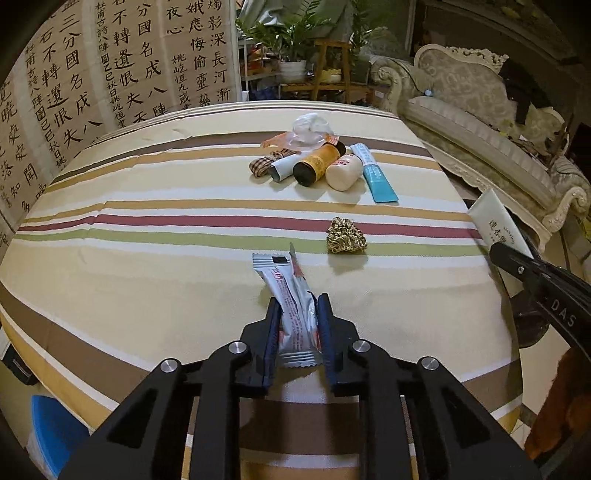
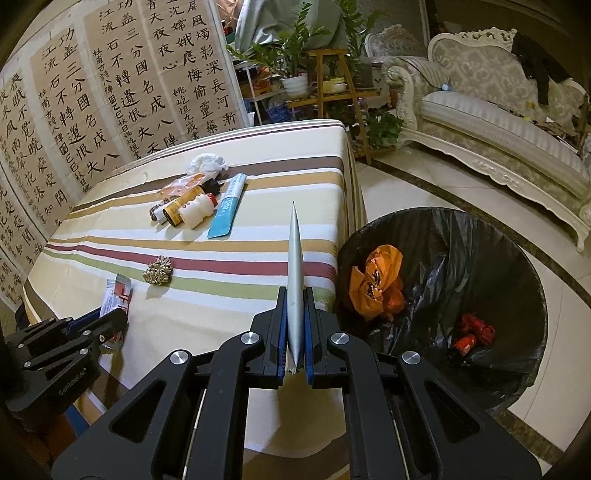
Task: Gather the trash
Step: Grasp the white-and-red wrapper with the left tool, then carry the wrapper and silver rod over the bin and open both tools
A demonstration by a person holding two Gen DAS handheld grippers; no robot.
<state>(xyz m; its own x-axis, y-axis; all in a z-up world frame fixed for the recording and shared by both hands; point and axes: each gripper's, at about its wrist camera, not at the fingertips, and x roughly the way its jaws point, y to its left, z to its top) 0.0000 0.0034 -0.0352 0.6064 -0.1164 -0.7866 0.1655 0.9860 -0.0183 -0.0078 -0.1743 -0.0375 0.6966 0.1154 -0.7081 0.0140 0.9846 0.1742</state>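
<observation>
We work at a table (image 1: 147, 192) under a cloth striped in cream, tan, brown, red and green. Behind it hang panels (image 1: 122, 62) of large black Chinese calligraphy; we can pick out characters such as 三分國 and 名成八陣. Beyond are potted plants (image 1: 291, 33) on a wooden stand, and to the right an ornate pale sofa (image 2: 491, 122) on a tiled floor.

Our left gripper (image 1: 297, 325) is clamped on a grey sachet (image 1: 291, 295) with red print too small to read; the sachet lies along the cloth near the table's front. Our right gripper (image 2: 295, 325) is clamped on a white tube (image 2: 295, 280), seen edge-on, held above the table's right edge just beside the bin (image 2: 524, 295). In the left view the tube shows dark Chinese lettering that we cannot read.

The bin, lined in black, holds an orange bag (image 2: 380, 280) and red scraps (image 2: 474, 332).

At the far end of the table lie a crumpled tissue (image 1: 310, 123), a brown bottle (image 1: 317, 164), a white bottle (image 1: 343, 171) and a blue tube (image 1: 375, 173), close together. A gold wad (image 1: 345, 236) sits alone nearer us.

The other gripper's body reads "DAS" in the left view.
</observation>
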